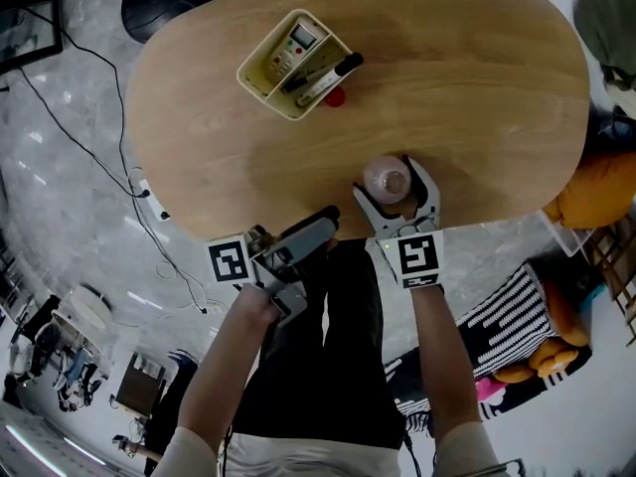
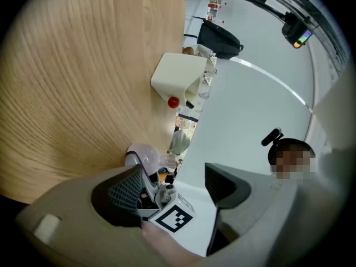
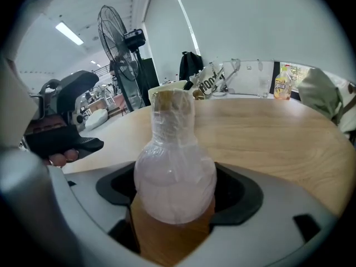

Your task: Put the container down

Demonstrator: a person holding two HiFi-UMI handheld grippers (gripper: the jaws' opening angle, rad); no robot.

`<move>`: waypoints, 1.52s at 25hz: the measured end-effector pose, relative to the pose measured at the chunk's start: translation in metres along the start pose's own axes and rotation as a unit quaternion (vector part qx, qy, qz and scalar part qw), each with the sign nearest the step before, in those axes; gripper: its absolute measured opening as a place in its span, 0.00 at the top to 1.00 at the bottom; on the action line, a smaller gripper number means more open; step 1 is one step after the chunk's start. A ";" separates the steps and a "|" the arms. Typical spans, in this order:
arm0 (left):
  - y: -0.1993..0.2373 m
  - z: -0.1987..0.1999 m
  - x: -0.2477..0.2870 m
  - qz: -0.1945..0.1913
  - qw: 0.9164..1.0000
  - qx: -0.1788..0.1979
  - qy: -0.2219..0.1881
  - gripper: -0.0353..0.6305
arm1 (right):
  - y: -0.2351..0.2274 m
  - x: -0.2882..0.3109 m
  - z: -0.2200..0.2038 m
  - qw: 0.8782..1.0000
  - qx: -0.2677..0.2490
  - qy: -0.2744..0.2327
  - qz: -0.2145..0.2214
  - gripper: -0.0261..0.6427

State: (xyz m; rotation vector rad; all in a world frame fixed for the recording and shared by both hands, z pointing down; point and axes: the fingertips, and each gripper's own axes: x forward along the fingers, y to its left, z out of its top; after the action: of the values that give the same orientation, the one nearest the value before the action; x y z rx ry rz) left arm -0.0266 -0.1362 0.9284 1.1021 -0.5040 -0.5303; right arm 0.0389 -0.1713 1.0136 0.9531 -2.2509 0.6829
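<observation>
Farther back on the oval wooden table [image 1: 477, 97], a cream plastic organiser tray [image 1: 254, 79] sat with a small meter [image 1: 301, 38] and a black marker pen [image 1: 336, 68] in its compartments. A small red round thing [image 1: 335, 95] lay on the wood, touching or just beside the tray's near wall. Well apart from that cluster, close to the table's near edge, the pale pink round-bodied bottle [image 1: 386, 179], wrapped in clear film, stood upright on the wood.

The right gripper [image 1: 390, 183] reached in over the near edge with its fingers on either side of the bottle's bulb and closed against it (the right gripper view showed the bulb filling the gap from pad to pad, with wood under its base). The left gripper [image 1: 326, 224] hung off the table's near edge, just beside the right one and tilted, its fingers well apart and holding nothing. Its own view looked across at the right gripper's marker cube, with the bottle beyond it. A black standing fan [image 3: 117, 32] rose past the table's far side.
</observation>
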 end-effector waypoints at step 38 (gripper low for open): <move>-0.238 -0.112 -0.044 -0.034 0.987 0.137 0.078 0.69 | 0.077 -0.253 0.191 0.998 -0.040 -0.037 -0.014 0.49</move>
State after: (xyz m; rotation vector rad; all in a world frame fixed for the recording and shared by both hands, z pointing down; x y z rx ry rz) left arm -0.0262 -0.1152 0.6621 1.4157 -0.4112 -0.4380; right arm 0.0626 -0.1328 0.6909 0.9833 -2.3069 0.5503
